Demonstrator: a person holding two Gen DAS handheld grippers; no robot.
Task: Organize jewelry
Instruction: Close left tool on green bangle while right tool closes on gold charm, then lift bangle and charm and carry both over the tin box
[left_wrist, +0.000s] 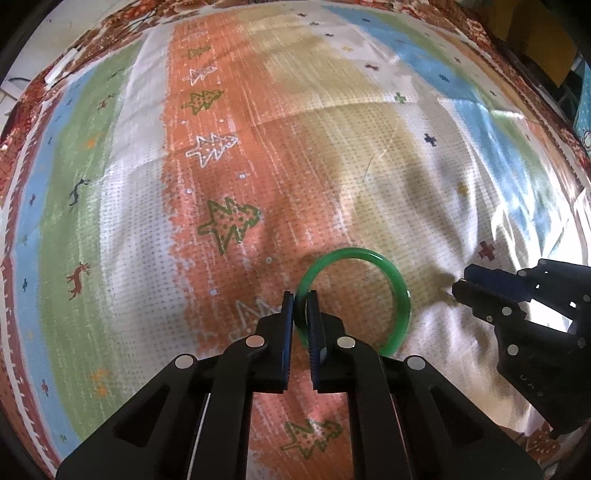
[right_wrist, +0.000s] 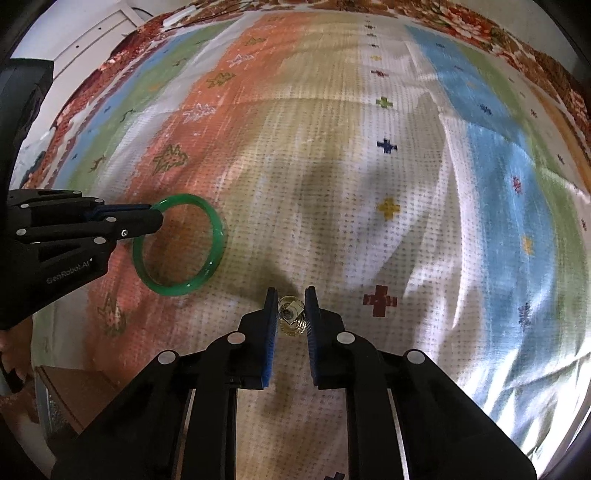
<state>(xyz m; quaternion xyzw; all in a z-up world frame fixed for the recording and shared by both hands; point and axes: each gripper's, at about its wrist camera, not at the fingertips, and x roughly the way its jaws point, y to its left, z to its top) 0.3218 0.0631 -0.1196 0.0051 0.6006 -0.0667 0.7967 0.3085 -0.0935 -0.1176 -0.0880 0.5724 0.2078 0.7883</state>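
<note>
My left gripper (left_wrist: 300, 301) is shut on the rim of a green bangle (left_wrist: 391, 275) and holds it above the patterned cloth; the bangle (right_wrist: 218, 229) and the left gripper (right_wrist: 155, 218) also show at the left of the right wrist view. My right gripper (right_wrist: 291, 301) is shut on a small gold ring with a clear stone (right_wrist: 291, 315), held between its blue pads. In the left wrist view the right gripper (left_wrist: 460, 282) sits at the right with its tips together; the ring is hidden there.
A colourful striped cloth (left_wrist: 229, 155) with tree and deer prints covers the whole surface, with creases at the right (right_wrist: 443, 240). A brown box corner (right_wrist: 70, 391) shows at the lower left of the right wrist view.
</note>
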